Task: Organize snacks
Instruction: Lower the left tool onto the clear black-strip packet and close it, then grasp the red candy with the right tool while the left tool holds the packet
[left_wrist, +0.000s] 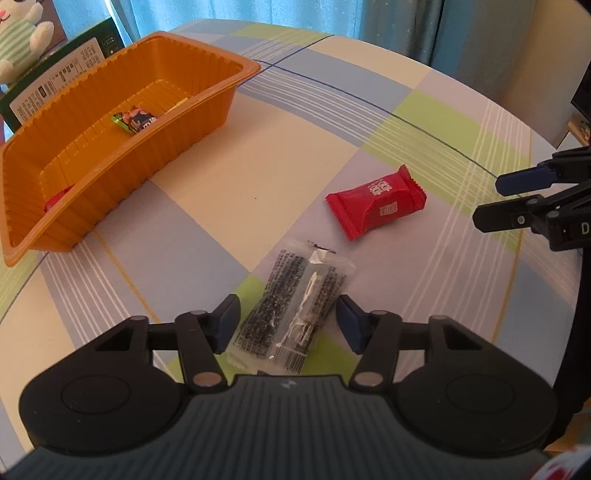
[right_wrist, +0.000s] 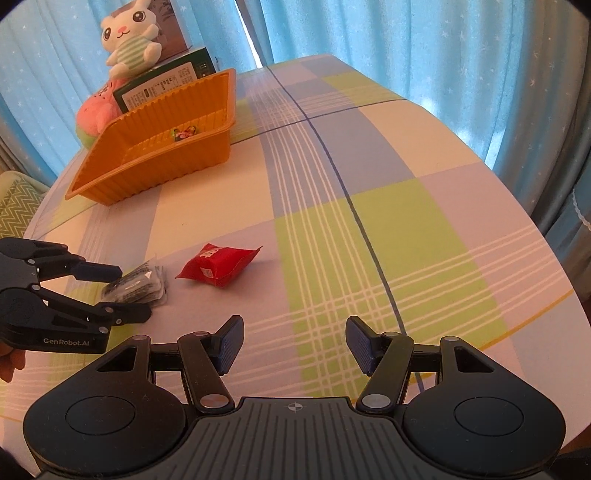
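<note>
Clear black-printed snack packet (left_wrist: 295, 310) flat on tablecloth, red packet (left_wrist: 376, 201) just beyond, orange tray (left_wrist: 207, 122) holding snacks

"GenRobot.AI" in white letters on the body of my left gripper (right_wrist: 122, 291), seen from the right wrist. A lone white "D" on my right gripper (left_wrist: 491, 201), cut off at the frame edge. Print on the red snack packet (left_wrist: 376, 201), clear sachet (left_wrist: 295, 314) and green box label (right_wrist: 162, 86): too small to read.
</note>
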